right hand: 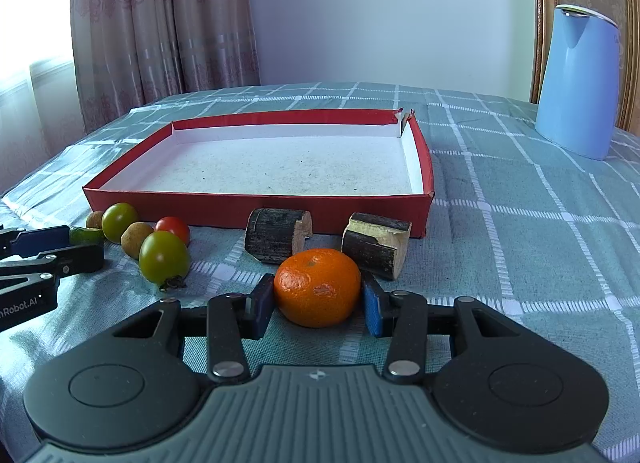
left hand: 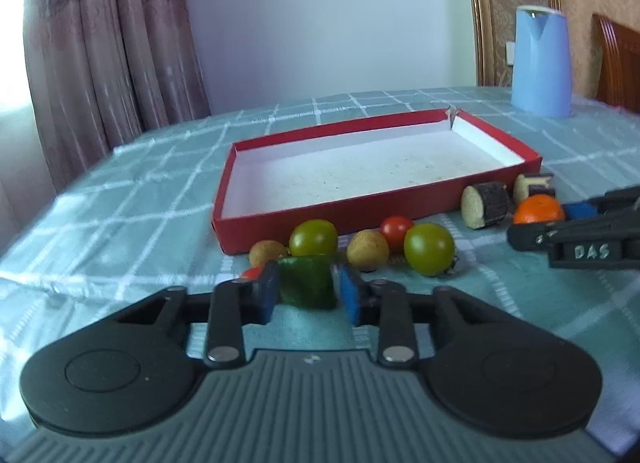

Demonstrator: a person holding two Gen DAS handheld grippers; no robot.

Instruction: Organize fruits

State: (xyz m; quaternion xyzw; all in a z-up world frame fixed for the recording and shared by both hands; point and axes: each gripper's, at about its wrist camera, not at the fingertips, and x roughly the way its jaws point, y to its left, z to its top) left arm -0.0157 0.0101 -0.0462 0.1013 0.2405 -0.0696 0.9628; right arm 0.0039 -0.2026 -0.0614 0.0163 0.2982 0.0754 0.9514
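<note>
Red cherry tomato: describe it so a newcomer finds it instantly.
Start at the red tray on the checked cloth. Along its near wall lies a cluster of small round fruits. The red cherry tomato is the only fully red one there, tucked between two green tomatoes.

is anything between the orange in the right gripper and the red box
Yes. Two dark bark-covered wood chunks lie between the orange and the red box's near wall, with a gap between them. Lifting over them clears both.
</note>
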